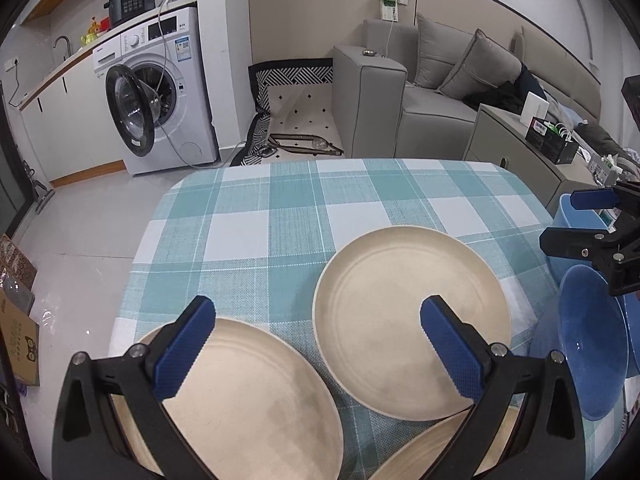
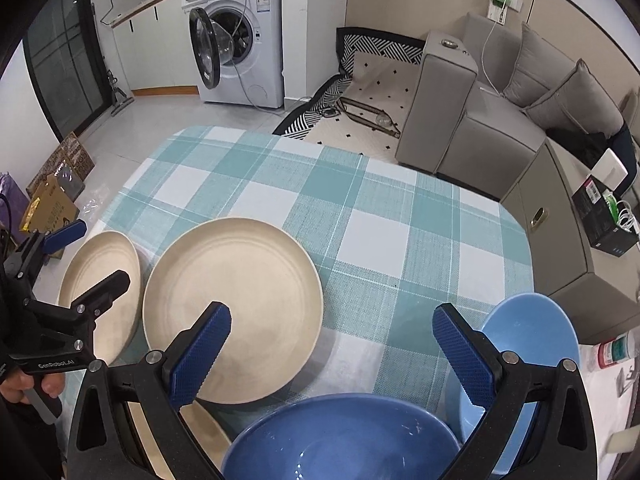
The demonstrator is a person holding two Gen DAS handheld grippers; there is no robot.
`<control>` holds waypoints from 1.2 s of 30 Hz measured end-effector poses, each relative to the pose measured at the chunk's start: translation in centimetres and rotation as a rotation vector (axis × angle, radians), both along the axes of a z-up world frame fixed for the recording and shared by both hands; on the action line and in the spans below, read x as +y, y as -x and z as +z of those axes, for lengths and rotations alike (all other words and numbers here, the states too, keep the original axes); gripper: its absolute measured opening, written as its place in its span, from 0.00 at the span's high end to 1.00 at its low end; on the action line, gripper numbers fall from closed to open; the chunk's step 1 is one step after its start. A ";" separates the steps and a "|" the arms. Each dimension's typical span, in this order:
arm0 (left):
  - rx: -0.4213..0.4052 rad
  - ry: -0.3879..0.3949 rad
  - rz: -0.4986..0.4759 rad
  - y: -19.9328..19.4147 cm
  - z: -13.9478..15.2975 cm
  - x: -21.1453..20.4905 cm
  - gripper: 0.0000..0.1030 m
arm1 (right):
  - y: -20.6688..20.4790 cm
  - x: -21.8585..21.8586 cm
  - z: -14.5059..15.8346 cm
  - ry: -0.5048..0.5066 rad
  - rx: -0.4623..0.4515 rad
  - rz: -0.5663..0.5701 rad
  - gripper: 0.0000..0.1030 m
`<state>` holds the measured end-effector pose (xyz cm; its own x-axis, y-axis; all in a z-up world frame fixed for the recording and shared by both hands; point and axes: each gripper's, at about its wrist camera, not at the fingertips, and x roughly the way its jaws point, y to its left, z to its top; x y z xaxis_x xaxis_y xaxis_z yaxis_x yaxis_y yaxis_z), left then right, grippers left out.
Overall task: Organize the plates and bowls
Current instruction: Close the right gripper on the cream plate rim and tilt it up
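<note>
My left gripper [image 1: 316,342] hangs spread wide and holds nothing, its left finger above the left cream plate [image 1: 244,404], its right finger above the middle cream plate [image 1: 400,320]. My right gripper [image 2: 330,354] gapes too, empty, between that middle plate [image 2: 240,300] and the light blue bowl [image 2: 532,336], with the dark blue bowl [image 2: 344,440] just below; both bowls look empty on the checked tablecloth [image 2: 360,208].

Even, soft indoor light, probably overhead; faint shadows under plates [image 1: 412,320]. Sharp centre, strong fisheye bending, black vignette corners. Small glare on floor [image 1: 80,292].
</note>
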<state>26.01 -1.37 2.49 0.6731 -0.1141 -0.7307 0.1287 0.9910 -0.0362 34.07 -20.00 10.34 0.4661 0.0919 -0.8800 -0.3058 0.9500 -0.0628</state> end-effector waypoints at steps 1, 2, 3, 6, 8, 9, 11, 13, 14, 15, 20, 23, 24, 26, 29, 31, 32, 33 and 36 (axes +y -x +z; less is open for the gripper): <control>0.006 -0.002 -0.003 -0.2 -0.2 -0.1 0.01 | -0.3 -0.1 -0.4 -0.002 0.015 -0.004 0.00; 0.010 -0.006 -0.004 -0.3 -0.4 -0.1 0.01 | -0.4 -0.1 -0.7 -0.001 0.024 -0.009 0.00; 0.016 -0.009 -0.004 -0.5 -0.7 -0.2 0.01 | -0.6 -0.1 -1.1 0.000 0.035 -0.012 0.00; 0.041 -0.011 -0.010 -0.9 -1.4 -0.4 0.02 | -1.1 -0.3 -2.0 0.003 0.064 -0.020 0.00; 0.054 -0.015 -0.015 -1.2 -1.7 -0.6 0.06 | -1.5 -0.4 -2.6 0.000 0.080 -0.020 0.01; 0.063 -0.019 -0.018 -1.4 -1.9 -0.7 0.06 | -1.6 -0.4 -2.8 0.001 0.088 -0.022 0.01; 0.078 -0.027 -0.028 -1.6 -2.3 -0.9 0.07 | -1.9 -0.3 -3.4 0.009 0.100 -0.018 0.01; 0.085 -0.035 -0.036 -1.8 -2.6 -1.2 0.08 | -2.1 -0.2 -4.0 0.016 0.113 -0.013 0.02; 0.089 -0.040 -0.038 -1.9 -2.8 -1.3 0.08 | -2.2 -0.2 -4.3 0.017 0.119 -0.011 0.03; 0.094 -0.043 -0.040 -2.0 -2.9 -1.4 0.08 | -2.2 -0.1 -4.6 0.020 0.125 -0.009 0.04; 0.132 -0.051 -0.049 -2.5 -3.8 -1.6 0.16 | -2.4 0.2 -5.8 0.037 0.156 0.005 0.06; 0.146 -0.059 -0.055 -2.7 -4.2 -1.8 0.19 | -2.5 0.4 -6.4 0.036 0.179 0.021 0.19; 0.151 -0.064 -0.055 -2.8 -4.4 -1.8 0.22 | -2.5 0.4 -6.6 0.035 0.188 0.024 0.23; 0.170 -0.070 -0.058 -3.0 -4.7 -2.0 0.27 | -2.5 0.5 -7.0 0.038 0.201 0.032 0.25; 0.183 -0.069 -0.063 -3.1 -5.1 -2.0 0.31 | -2.5 0.6 -7.5 0.041 0.214 0.039 0.30; 0.192 -0.073 -0.068 -3.2 -5.4 -2.1 0.38 | -2.6 0.6 -7.8 0.042 0.223 0.042 0.34; 0.198 -0.073 -0.070 -3.2 -5.5 -2.1 0.39 | -2.7 0.7 -7.9 0.046 0.226 0.044 0.35; 0.204 -0.073 -0.071 -3.2 -5.6 -2.1 0.39 | -2.7 0.7 -8.0 0.048 0.227 0.045 0.36; 0.211 -0.081 -0.075 -3.3 -5.9 -2.1 0.44 | -2.9 0.6 -8.4 0.050 0.238 0.045 0.41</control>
